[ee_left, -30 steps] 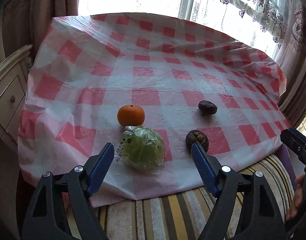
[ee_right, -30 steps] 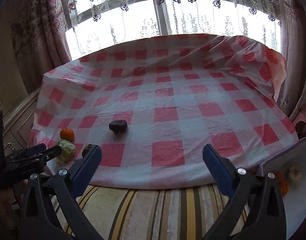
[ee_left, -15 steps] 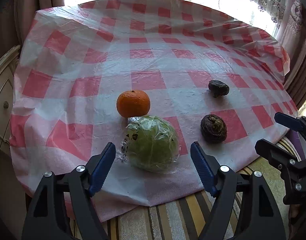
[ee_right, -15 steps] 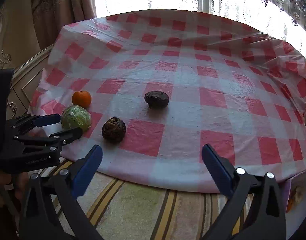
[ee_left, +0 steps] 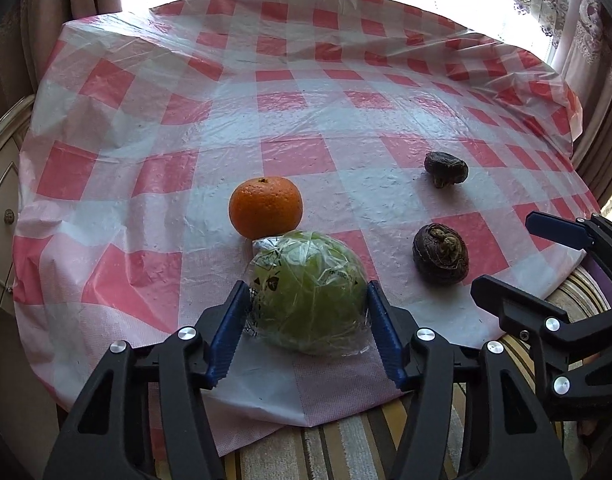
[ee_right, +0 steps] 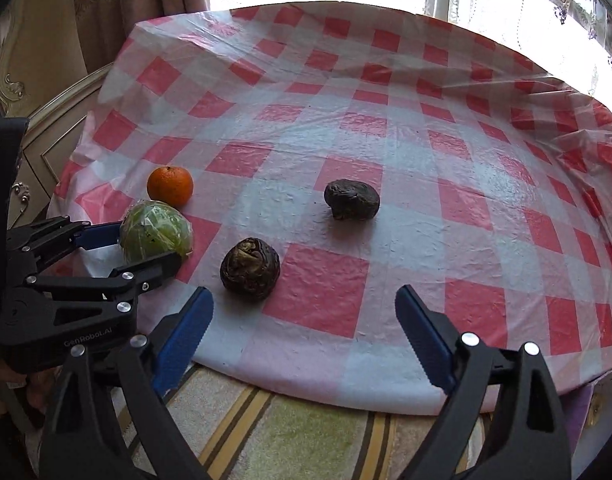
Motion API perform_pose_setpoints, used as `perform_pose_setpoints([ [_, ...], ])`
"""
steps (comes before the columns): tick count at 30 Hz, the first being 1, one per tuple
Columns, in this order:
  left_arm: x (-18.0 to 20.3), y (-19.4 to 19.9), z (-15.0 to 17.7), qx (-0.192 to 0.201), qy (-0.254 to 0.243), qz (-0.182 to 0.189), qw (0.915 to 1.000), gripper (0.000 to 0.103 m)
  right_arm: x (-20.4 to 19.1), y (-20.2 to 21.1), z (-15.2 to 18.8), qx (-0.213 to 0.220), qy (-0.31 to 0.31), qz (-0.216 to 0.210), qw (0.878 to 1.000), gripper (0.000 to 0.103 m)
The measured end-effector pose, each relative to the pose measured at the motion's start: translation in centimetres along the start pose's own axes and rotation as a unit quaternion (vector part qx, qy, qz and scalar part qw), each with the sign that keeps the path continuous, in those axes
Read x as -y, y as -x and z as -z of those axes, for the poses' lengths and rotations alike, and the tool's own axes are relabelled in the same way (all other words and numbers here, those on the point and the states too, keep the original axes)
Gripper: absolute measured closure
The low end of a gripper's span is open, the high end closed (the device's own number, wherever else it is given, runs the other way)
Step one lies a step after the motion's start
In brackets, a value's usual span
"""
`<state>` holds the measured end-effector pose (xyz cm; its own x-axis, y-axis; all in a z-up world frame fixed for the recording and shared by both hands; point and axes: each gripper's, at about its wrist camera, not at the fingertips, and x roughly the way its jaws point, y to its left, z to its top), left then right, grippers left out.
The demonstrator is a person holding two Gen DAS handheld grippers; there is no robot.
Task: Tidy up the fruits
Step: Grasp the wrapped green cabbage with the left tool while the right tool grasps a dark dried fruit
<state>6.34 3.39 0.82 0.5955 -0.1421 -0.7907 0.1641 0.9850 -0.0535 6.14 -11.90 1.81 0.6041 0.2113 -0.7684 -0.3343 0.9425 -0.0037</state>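
The left gripper (ee_left: 306,316) is closing around the wrapped green fruit (ee_left: 308,294), one blue pad on each side. The pads are sitting right at the plastic wrap; whether they are already pressing on it, cannot tell. The fruit is still resting on the checkered tablecloth (ee_left: 306,120), near its front edge. From the right wrist view, the same left gripper (ee_right: 146,246) is reaching in from the left with the green fruit (ee_right: 156,232) between its fingers.

The orange (ee_left: 266,207) is sitting just behind the wrapped fruit, touching or nearly touching its wrap.

The right gripper (ee_right: 304,320) is hovering over the front edge of the cloth, jaws wide but narrowing, nothing between the pads. The near dark fruit (ee_right: 250,269) is lying just ahead of its left finger, outside the gap. The far dark fruit (ee_right: 352,199) is lying further back, apart from the near one.

In the left wrist view the right gripper (ee_left: 518,256) is showing at the right edge, just beside the near dark fruit (ee_left: 440,253), with the far dark fruit (ee_left: 445,169) behind it.

A striped cushion (ee_right: 286,432) is showing under the cloth's front edge. A cabinet (ee_left: 2,184) is standing at the left, curtains (ee_right: 118,8) and a bright window behind.
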Motion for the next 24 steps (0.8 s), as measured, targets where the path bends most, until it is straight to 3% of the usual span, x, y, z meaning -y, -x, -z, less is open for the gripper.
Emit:
perform_pose_setpoints([
  [7,-1.0,0.8,0.4,0.021,0.029,0.008,0.9993,0.047,-1.0,-1.1,-0.6,-0.008,0.015,-0.002,1.000,0.018],
  [12,-1.1,1.2,0.6,0.032,0.038,0.002,0.9988,0.047,-1.3,-1.9,-0.9,-0.015,0.017,-0.006,1.000,0.031],
  [24,-1.2,2.4,1.1,0.058,0.046,-0.006,0.9972,0.047,-1.9,-2.6,-1.5,-0.018,0.025,-0.013,0.999,0.037],
])
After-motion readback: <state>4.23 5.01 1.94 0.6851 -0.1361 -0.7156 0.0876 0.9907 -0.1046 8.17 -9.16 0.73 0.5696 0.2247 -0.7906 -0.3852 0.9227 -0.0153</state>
